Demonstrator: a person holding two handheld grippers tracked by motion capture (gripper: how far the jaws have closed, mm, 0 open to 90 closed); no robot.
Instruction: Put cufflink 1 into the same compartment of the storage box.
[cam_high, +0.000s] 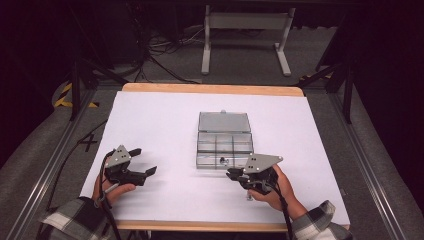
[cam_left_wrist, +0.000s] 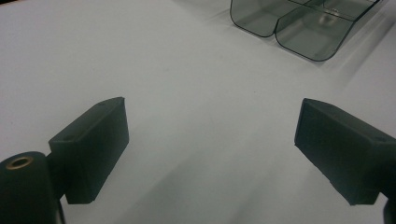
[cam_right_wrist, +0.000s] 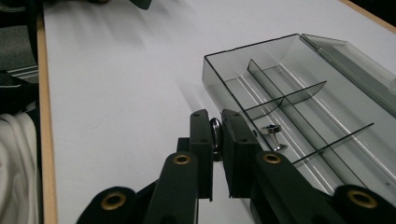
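High view, box: the clear plastic box (cam_high: 223, 145) stands in the middle of the white table (cam_high: 150, 125), its lid open to the far side, its long axis across the table.
High view, right gripper (cam_high: 231, 173): it is just beside the near right corner of the box and much nearer to it than the left one.
High view, left gripper (cam_high: 144, 161): it rests well apart from the box, on the left.
Left gripper view, jaws: spread wide, nothing between them; the box (cam_left_wrist: 299, 23) lies ahead to the right.
Right gripper view, jaws: clenched on a small metal piece (cam_right_wrist: 215, 133).
Right gripper view, direction: the box (cam_right_wrist: 299, 112) lies just ahead and to the right; one screw (cam_right_wrist: 272, 135) already lies in a near compartment.
Judgement: the piece probably goes forward over the near wall.
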